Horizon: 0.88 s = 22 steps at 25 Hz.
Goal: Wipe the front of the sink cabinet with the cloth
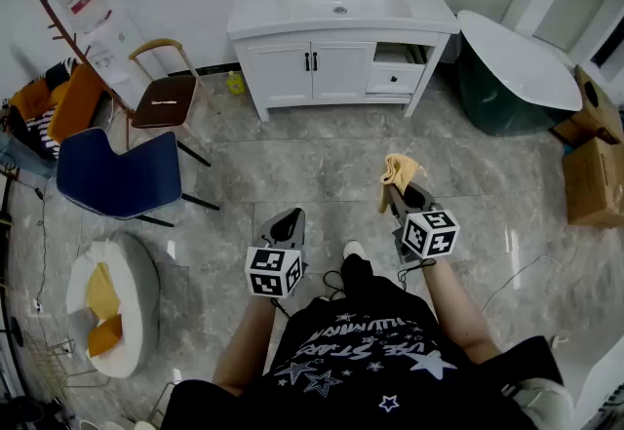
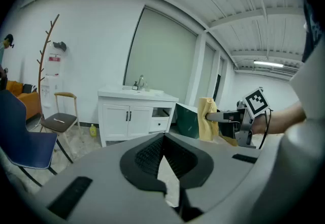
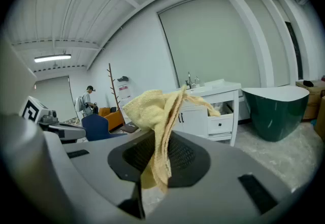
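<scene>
Right tongs [image 1: 394,190] are clenched on the yellow cloth [image 1: 397,168]; left tongs [image 1: 290,221] are closed on nothing. Both are held above the floor [image 1: 292,165], well apart from the white sink cabinet [image 1: 322,58]. The left gripper view alone shows the cloth from the side: its long axis runs up and down, bunched above the jaws with a tail hanging below. The right gripper view alone shows a person [image 3: 89,99] far off by the coat stand [image 3: 112,91]. Flooring is grey marble-pattern tile. A green bathtub [image 1: 507,77] stands just right of the cabinet, and a blue chair [image 1: 122,175] and a wooden chair [image 1: 166,98] stand to its left.
</scene>
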Each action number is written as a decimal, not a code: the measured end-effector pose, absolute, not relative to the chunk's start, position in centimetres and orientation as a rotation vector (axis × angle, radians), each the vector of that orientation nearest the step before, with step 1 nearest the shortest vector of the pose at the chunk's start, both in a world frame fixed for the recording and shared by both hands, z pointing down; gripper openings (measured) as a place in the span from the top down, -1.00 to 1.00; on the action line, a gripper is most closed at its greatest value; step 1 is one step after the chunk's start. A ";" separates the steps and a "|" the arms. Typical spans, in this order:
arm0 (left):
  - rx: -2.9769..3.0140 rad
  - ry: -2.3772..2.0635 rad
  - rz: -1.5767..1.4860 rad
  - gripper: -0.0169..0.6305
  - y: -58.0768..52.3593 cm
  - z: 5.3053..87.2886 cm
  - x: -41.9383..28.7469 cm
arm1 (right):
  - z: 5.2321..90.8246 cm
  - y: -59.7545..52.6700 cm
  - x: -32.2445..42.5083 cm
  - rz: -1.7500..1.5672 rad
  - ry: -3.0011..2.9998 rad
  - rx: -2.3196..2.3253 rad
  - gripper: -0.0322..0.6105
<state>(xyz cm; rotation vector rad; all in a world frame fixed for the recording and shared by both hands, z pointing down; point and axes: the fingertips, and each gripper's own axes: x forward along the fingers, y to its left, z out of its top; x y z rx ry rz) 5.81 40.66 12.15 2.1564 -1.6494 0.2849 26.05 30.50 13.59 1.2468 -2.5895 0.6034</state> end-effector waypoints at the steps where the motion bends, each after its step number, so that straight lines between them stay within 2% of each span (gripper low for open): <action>1: 2.156 -1.656 0.284 0.90 40.7 12.0 5.6 | 13.5 30.6 26.0 0.604 -2.591 1.248 0.66; 14: 2.108 -1.653 0.305 0.90 41.9 13.1 5.2 | 14.6 31.5 26.2 0.634 -2.585 1.225 0.66; 22: 2.078 -1.647 0.375 0.90 36.2 14.3 5.5 | 16.7 24.4 27.0 0.679 -2.572 1.233 0.66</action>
